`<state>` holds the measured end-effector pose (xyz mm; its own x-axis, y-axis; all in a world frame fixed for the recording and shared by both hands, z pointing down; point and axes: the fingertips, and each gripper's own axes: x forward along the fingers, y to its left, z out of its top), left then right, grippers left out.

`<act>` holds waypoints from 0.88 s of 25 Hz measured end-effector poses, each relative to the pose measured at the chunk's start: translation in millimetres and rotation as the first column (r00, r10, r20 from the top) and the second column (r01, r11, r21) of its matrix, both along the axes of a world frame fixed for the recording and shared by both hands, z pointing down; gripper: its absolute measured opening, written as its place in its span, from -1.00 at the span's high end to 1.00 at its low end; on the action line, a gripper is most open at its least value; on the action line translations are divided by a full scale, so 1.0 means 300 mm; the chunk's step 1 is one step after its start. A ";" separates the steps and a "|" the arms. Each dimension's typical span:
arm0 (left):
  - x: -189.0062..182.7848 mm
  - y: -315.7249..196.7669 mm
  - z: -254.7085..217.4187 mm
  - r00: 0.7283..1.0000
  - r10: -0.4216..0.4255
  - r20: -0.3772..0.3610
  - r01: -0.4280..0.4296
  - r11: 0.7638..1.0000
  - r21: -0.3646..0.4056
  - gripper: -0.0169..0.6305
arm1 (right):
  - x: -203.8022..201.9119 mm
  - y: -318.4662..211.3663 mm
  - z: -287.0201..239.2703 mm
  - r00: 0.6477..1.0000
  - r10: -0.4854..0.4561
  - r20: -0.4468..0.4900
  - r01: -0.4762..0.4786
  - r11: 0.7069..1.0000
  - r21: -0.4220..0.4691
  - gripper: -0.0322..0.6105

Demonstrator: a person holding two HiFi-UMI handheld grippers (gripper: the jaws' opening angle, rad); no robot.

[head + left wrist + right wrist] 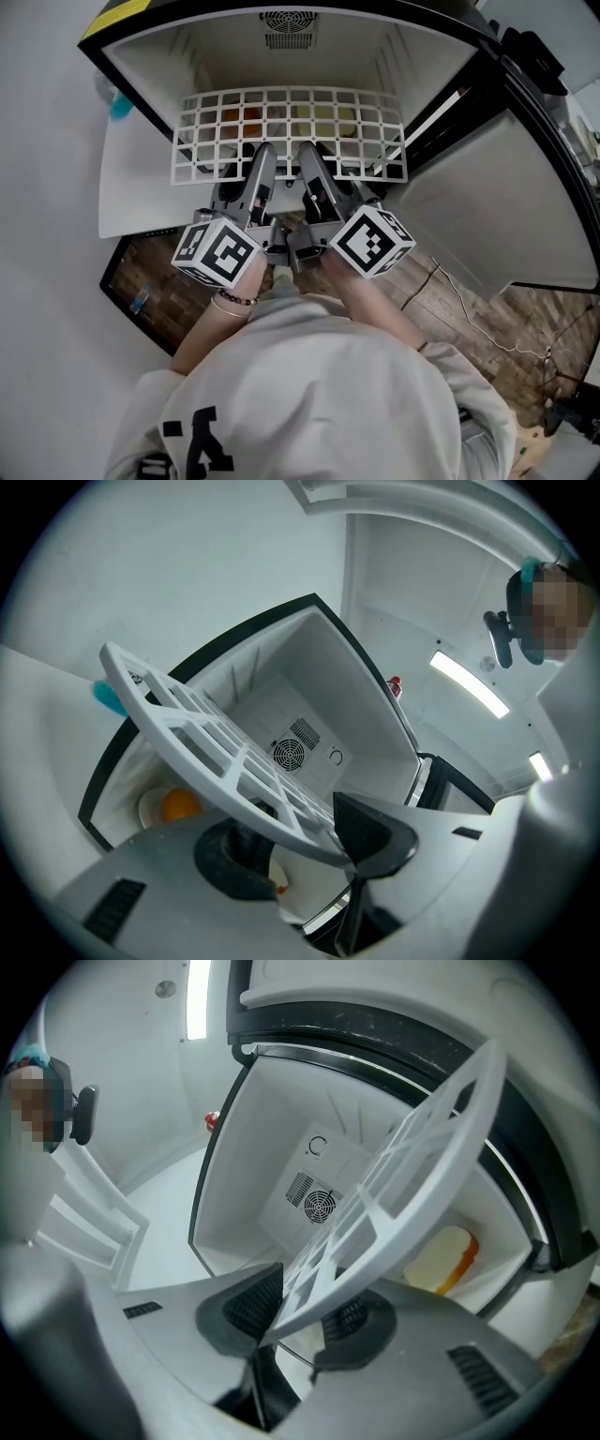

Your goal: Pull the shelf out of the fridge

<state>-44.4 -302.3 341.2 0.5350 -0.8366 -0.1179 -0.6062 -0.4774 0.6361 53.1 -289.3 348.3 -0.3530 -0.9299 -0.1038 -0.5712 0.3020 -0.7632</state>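
Right tongs pinched the front rim of the white grid shelf. The left tongs stood wider, the rim between their pads but seemingly not squeezed. The shelf lay at twelve o'clock from the person, its front part projecting from the fridge above some food, with the door swung to three o'clock. To pull well, the left pair probably needed to close first. Both hands could then draw straight toward six o'clock, level and together, lest the shelf skew and jam against the side walls.
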 end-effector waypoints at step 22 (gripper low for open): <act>-0.004 0.046 0.000 1.000 -0.002 -0.016 0.001 1.000 -0.012 0.36 | -0.011 0.033 -0.012 0.999 -0.021 0.039 0.021 1.000 -0.002 0.54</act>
